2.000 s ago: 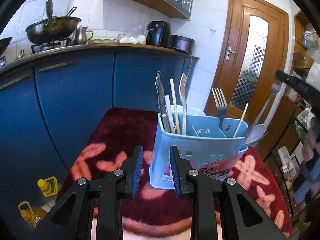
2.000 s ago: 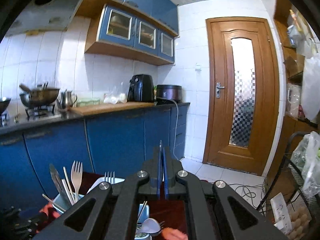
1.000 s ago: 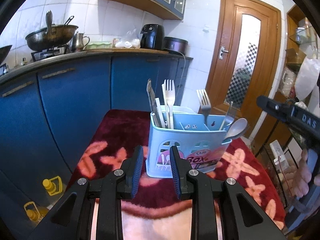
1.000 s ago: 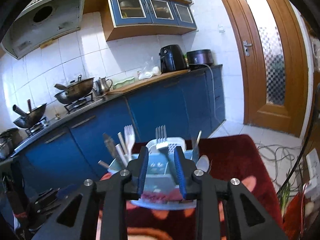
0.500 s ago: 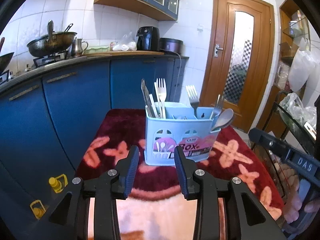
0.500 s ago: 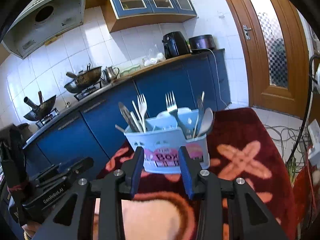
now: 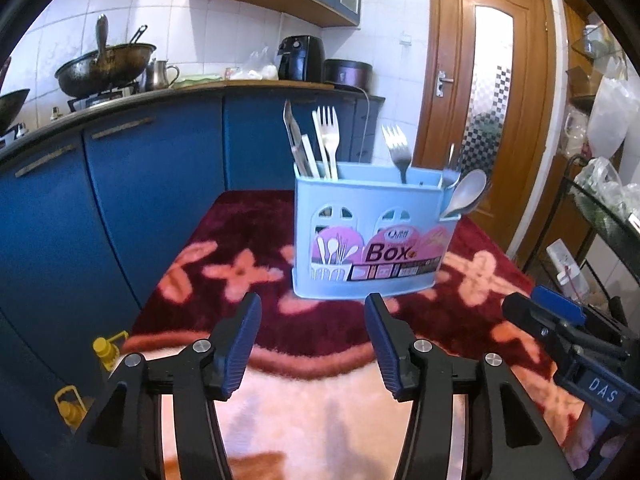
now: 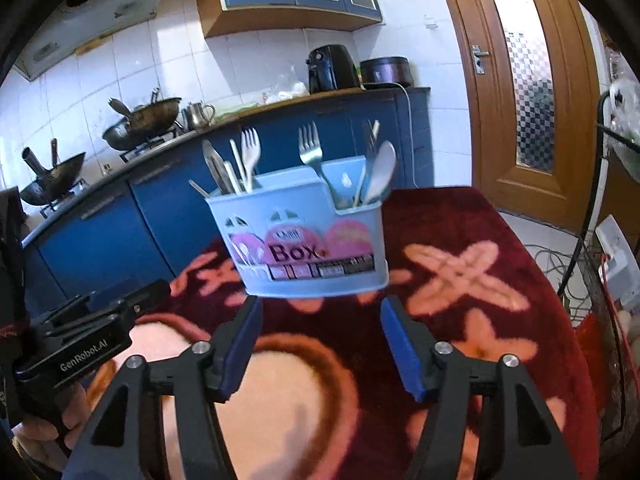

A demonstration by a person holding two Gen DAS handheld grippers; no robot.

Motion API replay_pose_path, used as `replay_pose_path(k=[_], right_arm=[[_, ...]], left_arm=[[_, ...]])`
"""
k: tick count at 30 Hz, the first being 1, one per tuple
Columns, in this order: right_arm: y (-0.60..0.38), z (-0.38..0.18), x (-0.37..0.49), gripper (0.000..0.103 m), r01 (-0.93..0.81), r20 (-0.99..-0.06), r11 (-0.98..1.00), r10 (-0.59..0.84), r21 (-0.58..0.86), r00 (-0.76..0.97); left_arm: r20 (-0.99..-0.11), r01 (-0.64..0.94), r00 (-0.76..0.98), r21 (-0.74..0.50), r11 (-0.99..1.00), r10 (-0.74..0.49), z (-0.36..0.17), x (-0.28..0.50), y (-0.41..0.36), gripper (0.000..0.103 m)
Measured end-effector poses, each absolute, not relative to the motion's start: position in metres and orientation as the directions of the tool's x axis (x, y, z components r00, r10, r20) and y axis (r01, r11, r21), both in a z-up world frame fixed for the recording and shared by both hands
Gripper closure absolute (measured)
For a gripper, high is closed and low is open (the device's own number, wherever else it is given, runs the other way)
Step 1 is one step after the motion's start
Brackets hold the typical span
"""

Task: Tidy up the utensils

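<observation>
A light blue plastic utensil box with a pink "Box" label stands upright on a dark red flowered cloth. It holds a knife, white chopsticks and a pale fork on the left, a steel fork in the middle, and a grey spoon on the right. The box also shows in the right wrist view. My left gripper is open and empty, a short way in front of the box. My right gripper is open and empty, also in front of the box.
Blue kitchen cabinets run behind and left of the table, with woks on the stove. A wooden door stands at back right. A wire rack with bags is at the right. Yellow-capped bottles stand on the floor at the left.
Both grippers have drawn back from the box and opened wide. The right gripper, shut two seconds ago above the box, has come down in front of it.
</observation>
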State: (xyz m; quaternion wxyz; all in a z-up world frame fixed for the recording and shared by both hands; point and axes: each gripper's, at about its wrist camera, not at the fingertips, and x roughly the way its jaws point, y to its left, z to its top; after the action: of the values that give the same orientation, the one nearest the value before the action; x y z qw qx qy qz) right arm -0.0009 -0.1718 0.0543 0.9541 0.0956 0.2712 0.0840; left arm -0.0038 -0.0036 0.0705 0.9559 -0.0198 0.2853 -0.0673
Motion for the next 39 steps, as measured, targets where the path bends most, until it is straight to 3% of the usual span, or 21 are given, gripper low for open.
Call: replay_pose_path(k=[7, 15, 39], right_arm=[[-0.173, 0.024, 0.004, 0.034, -0.088, -0.522, 0.973, 0.191, 0.215, 0.831], [-0.173, 0.009, 0.0, 0.029, -0.064, -0.483, 0.977, 0.158, 0.205, 0.861], [-0.171, -0.003, 0.001, 0.028, -0.024, -0.489, 0.986, 0.104, 0.167, 0.866]], left_arm=[[-0.55, 0.113, 0.824, -0.076, 0.991, -0.136, 0.045, 0.006, -0.011, 0.047], [-0.545, 0.117, 0.828, -0.063, 0.991, -0.132, 0.025, 0.009, -0.017, 0.047], [-0.54, 0.076, 0.838, -0.027, 0.997, -0.079, 0.011, 0.012, -0.02, 0.047]])
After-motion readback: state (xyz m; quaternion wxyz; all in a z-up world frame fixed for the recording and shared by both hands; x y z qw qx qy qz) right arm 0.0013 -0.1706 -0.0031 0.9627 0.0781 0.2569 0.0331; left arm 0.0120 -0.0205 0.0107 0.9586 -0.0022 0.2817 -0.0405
